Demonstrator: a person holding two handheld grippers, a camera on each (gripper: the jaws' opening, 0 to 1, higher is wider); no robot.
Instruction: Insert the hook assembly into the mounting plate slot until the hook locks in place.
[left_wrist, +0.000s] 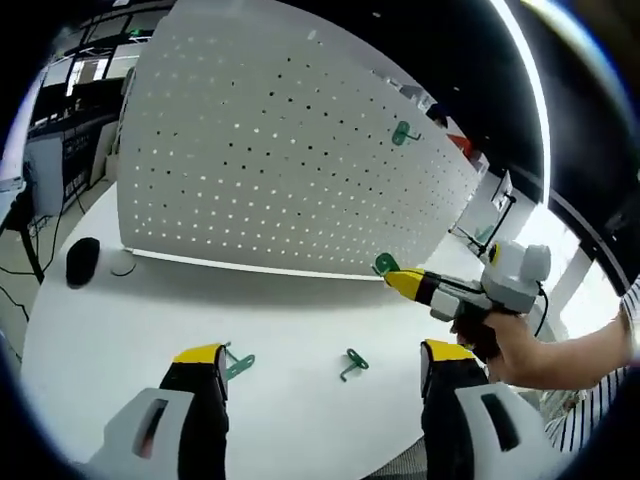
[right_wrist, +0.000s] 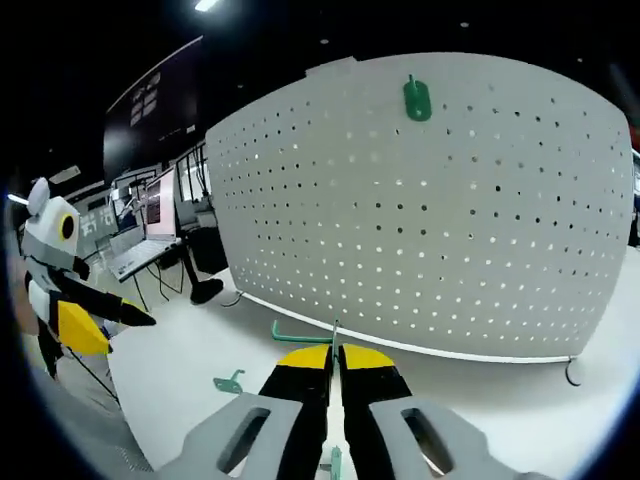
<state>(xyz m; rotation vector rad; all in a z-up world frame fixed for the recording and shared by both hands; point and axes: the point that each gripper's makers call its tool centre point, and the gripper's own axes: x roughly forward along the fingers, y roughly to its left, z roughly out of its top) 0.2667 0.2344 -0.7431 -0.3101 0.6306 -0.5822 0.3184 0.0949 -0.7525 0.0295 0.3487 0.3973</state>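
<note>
Pinching a green hook, right tool near pegboard, left tool spread, no legible writing

Setting judged as lab or open-plan tech workspace. White round table noted as test bench, with white perforated pegboard stood upright on it. Desks with lit monitors and laptop observed behind. Dark ceiling fitted with strip light and panel light. Stand base and trailing cables seen on floor. Black mouse-like item recorded on table
</note>
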